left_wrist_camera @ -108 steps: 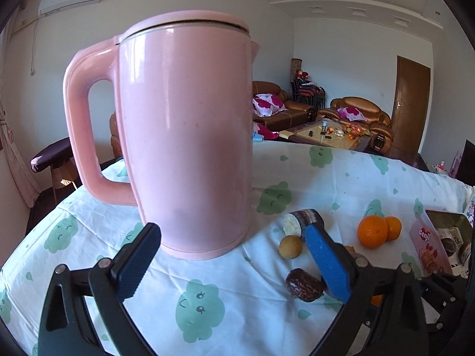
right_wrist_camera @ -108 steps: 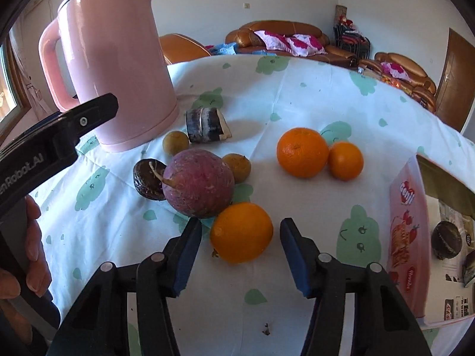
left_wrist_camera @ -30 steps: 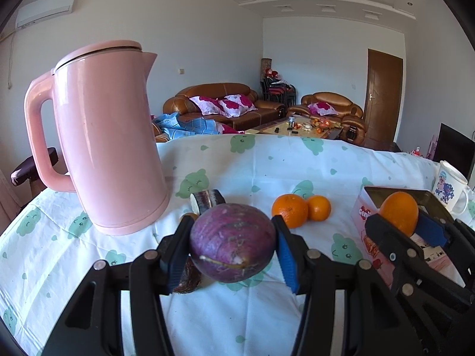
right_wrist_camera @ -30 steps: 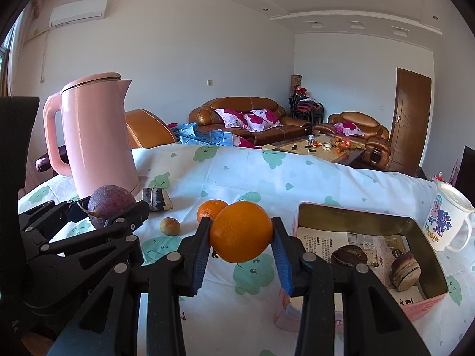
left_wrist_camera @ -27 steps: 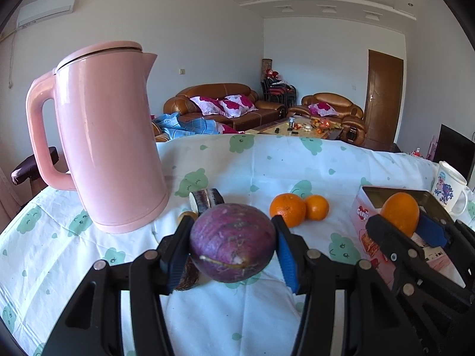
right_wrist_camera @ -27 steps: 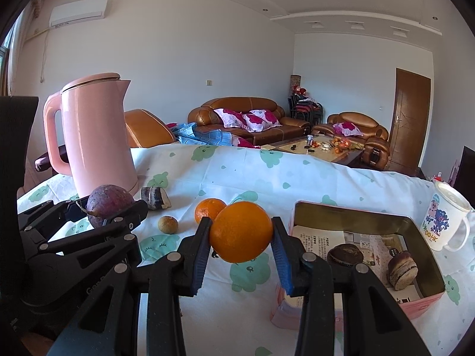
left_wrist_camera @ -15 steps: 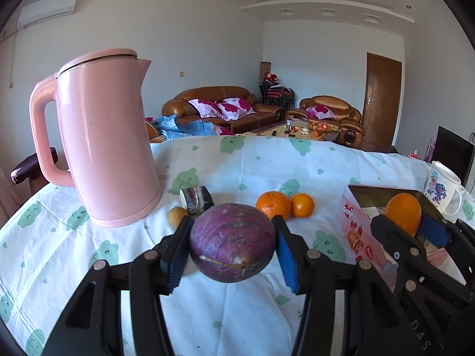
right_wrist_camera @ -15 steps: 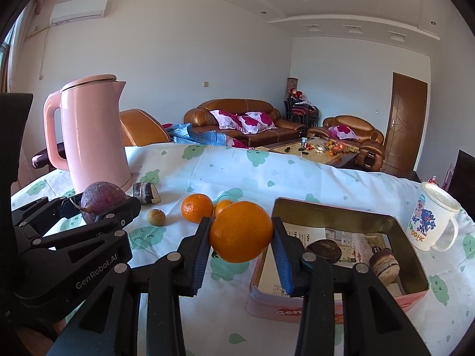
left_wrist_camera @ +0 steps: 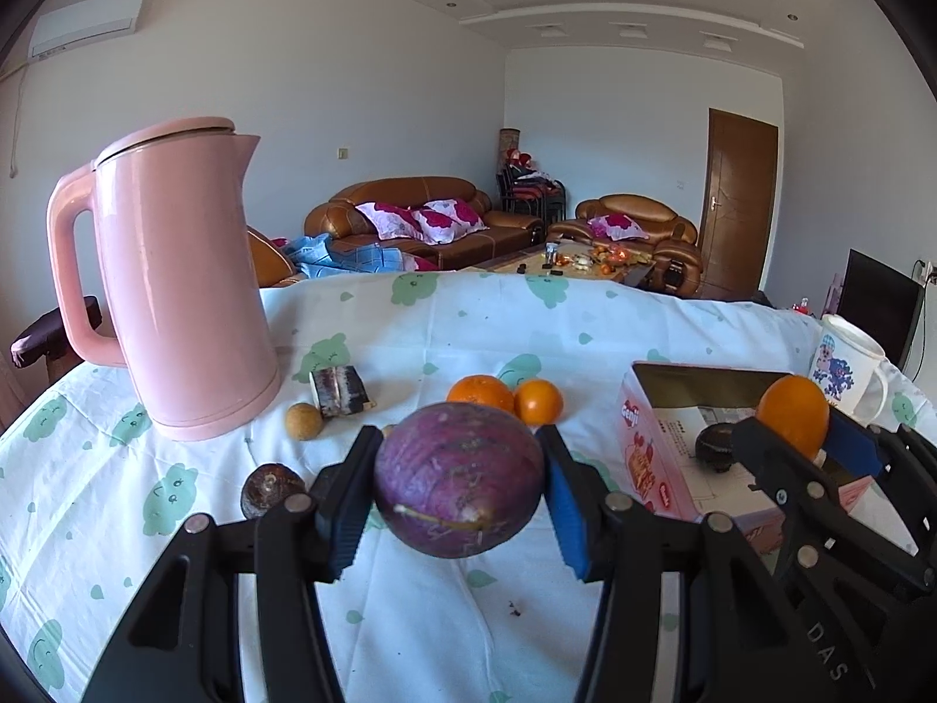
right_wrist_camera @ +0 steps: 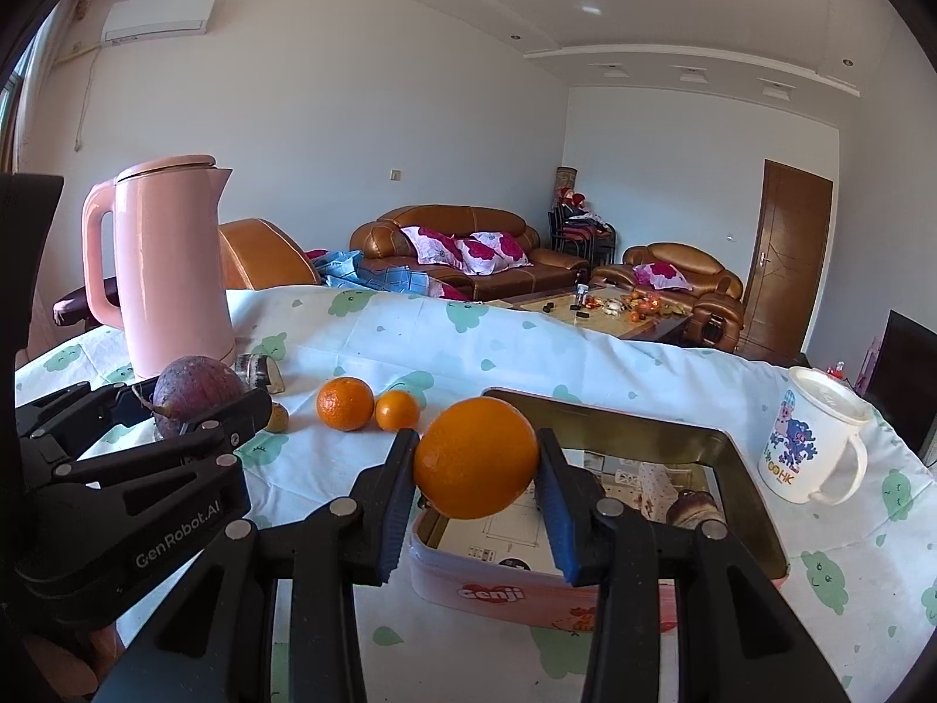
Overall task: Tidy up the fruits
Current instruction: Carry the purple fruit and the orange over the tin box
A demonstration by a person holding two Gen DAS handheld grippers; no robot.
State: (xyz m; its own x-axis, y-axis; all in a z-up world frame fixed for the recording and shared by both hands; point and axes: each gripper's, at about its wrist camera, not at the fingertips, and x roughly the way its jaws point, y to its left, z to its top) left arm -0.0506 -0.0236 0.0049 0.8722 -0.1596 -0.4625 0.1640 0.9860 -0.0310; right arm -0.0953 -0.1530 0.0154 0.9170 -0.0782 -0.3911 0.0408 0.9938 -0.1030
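Observation:
My left gripper (left_wrist_camera: 457, 483) is shut on a round purple fruit (left_wrist_camera: 460, 477) and holds it above the tablecloth; the fruit also shows in the right wrist view (right_wrist_camera: 196, 384). My right gripper (right_wrist_camera: 475, 466) is shut on a big orange (right_wrist_camera: 475, 466) and holds it over the near left corner of the pink tin box (right_wrist_camera: 755, 504). The box (left_wrist_camera: 656, 445) holds dark fruits (right_wrist_camera: 694, 507). Two smaller oranges (right_wrist_camera: 345, 403) (right_wrist_camera: 397, 410) lie on the cloth left of the box. A small tan fruit (left_wrist_camera: 304, 421) and a dark brown fruit (left_wrist_camera: 269, 489) lie near the kettle.
A tall pink kettle (left_wrist_camera: 175, 281) stands at the back left, with a dark wrapped piece (left_wrist_camera: 339, 389) beside it. A white printed mug (right_wrist_camera: 811, 433) stands right of the box. The table (left_wrist_camera: 585, 316) has a white cloth with green prints. Sofas fill the room behind.
Both grippers, still holding their fruits, have moved right and back from the kettle. The right gripper's orange now hangs over the box's near left corner.

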